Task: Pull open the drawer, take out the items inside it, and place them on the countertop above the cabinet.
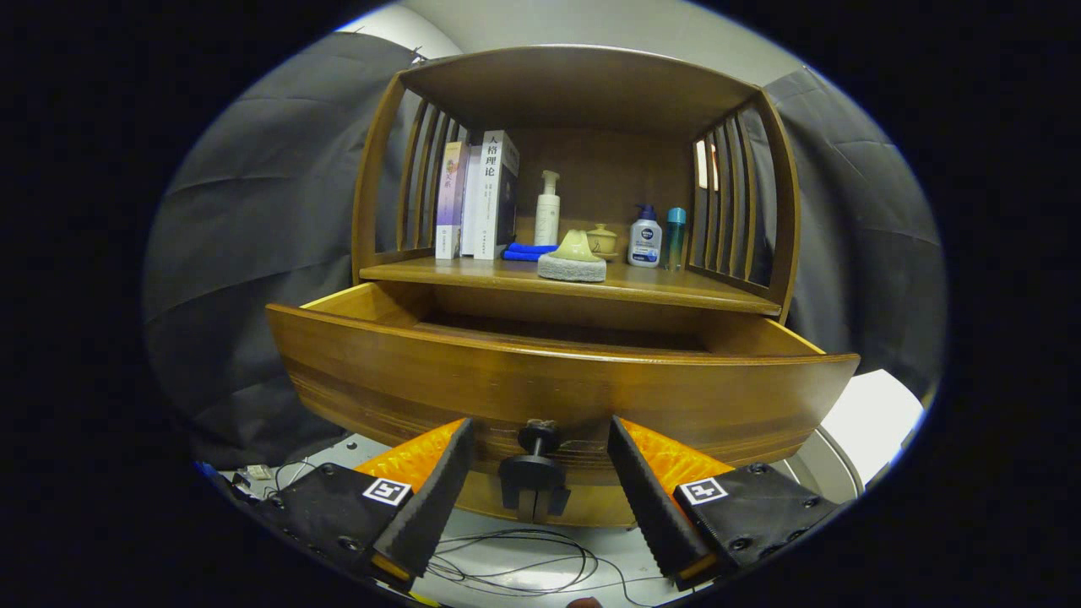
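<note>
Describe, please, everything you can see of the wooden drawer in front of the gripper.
The drawer is glossy brown wood with a lighter inside, pulled well out of the cabinet below the shelf of books and bottles. Its wide front panel hides the contents from this angle. A dark round knob sits low at the front's centre, just ahead of the gripper, whose orange-and-black fingers stand open on either side of the knob without touching it.
</note>
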The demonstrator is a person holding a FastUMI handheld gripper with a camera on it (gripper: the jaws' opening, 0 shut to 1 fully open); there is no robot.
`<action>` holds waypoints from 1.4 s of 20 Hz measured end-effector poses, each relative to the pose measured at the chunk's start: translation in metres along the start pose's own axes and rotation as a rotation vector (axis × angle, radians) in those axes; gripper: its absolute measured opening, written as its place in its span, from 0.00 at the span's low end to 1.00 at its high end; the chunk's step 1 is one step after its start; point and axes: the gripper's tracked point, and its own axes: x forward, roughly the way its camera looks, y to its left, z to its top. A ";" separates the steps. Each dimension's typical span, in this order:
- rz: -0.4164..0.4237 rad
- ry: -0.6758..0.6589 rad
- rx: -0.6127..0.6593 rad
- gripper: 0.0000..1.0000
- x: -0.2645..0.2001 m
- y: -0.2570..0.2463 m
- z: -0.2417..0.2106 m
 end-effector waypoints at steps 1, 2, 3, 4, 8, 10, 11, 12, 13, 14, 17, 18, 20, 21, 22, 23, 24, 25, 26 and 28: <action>-0.003 -0.001 0.003 0.99 0.002 -0.001 0.001; -0.018 0.000 0.004 0.99 0.003 -0.002 0.000; -0.020 -0.009 0.002 0.99 0.004 -0.004 0.002; -0.023 -0.014 -0.006 0.99 0.003 -0.002 0.002; -0.040 -0.024 -0.002 0.98 0.005 -0.004 0.004; -0.050 -0.029 -0.014 0.97 0.007 -0.004 0.005; -0.053 -0.035 -0.022 0.98 0.008 -0.005 0.007; -0.055 -0.029 -0.023 0.98 0.010 -0.005 0.006; -0.055 -0.033 -0.015 0.98 0.012 -0.005 0.007; -0.055 -0.027 -0.001 0.98 0.013 -0.005 0.007; -0.063 -0.027 0.017 0.98 0.023 -0.005 0.011; -0.067 -0.028 0.014 0.98 0.025 -0.005 0.011; -0.075 -0.033 0.005 0.98 0.031 -0.006 0.012; -0.077 -0.034 0.005 0.98 0.032 -0.006 0.013; -0.079 -0.036 0.009 0.98 0.035 -0.006 0.014; -0.080 -0.037 0.011 0.98 0.037 -0.006 0.014; -0.082 -0.038 0.012 0.98 0.039 -0.006 0.015; -0.084 -0.039 0.011 0.98 0.042 -0.007 0.016; -0.087 -0.040 0.009 0.98 0.045 -0.006 0.016; -0.092 -0.041 0.007 0.98 0.050 -0.007 0.017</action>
